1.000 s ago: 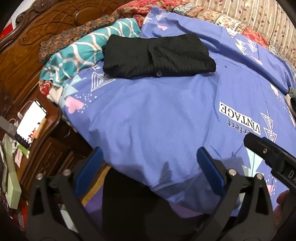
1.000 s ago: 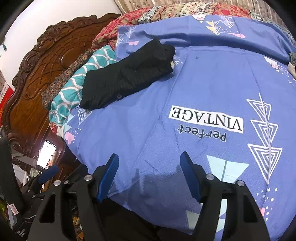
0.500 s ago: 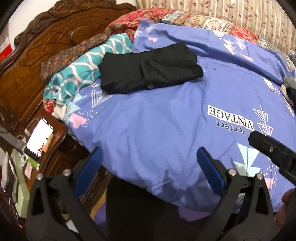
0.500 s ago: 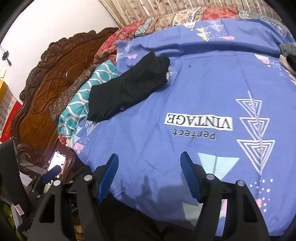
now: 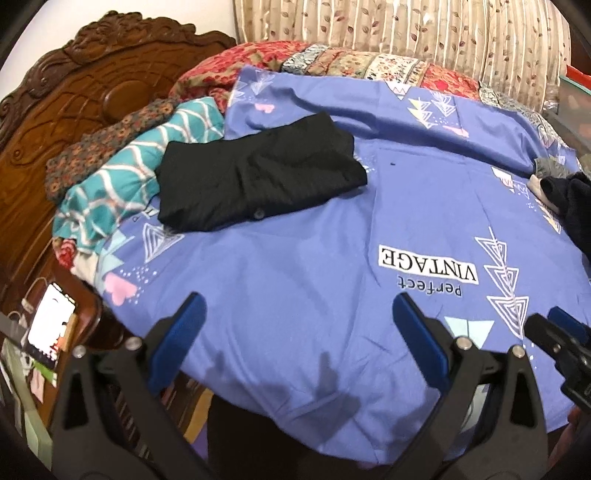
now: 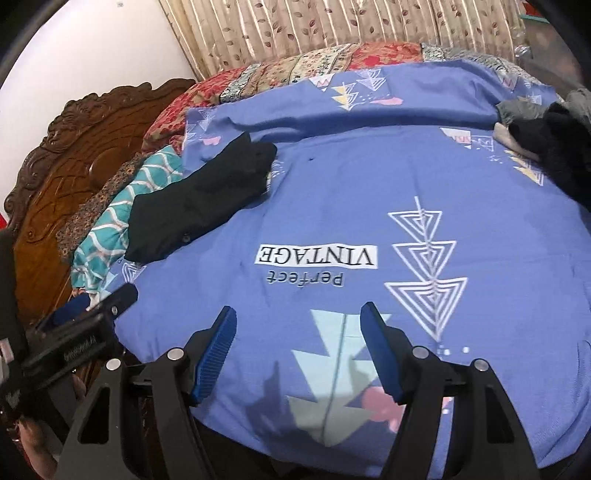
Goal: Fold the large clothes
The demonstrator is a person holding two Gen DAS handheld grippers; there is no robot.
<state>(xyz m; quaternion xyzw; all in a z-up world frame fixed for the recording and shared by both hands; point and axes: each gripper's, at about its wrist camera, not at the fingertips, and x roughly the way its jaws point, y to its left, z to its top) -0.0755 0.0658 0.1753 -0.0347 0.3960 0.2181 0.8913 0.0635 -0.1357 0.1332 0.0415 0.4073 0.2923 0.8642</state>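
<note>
A folded black garment point(image 5: 255, 177) point(image 6: 199, 206) with a button lies on the blue printed bedsheet point(image 5: 314, 258) point(image 6: 369, 206), at the far left by the pillows. A heap of dark and grey clothes point(image 5: 565, 195) point(image 6: 546, 140) sits at the bed's right edge. My left gripper point(image 5: 299, 332) hangs open over the near edge of the bed, nothing between its blue pads. My right gripper point(image 6: 299, 350) is open too, empty, above the sheet's pale triangle print. Each gripper shows in the other's view: the right gripper point(image 5: 561, 347) at lower right, the left gripper point(image 6: 85, 325) at lower left.
A teal wavy-striped pillow point(image 5: 133, 181) and a floral one point(image 5: 99, 147) lean against the carved wooden headboard point(image 5: 62, 110). A lit phone point(image 5: 50, 325) rests on the bedside stand at lower left. A patchwork quilt point(image 5: 351, 62) and a leaf-patterned curtain point(image 5: 406, 29) lie beyond the bed.
Both grippers have drawn back and risen a little from the bed, so more of the sheet, the curtain and the clothes heap at right show. Both jaws stay open.
</note>
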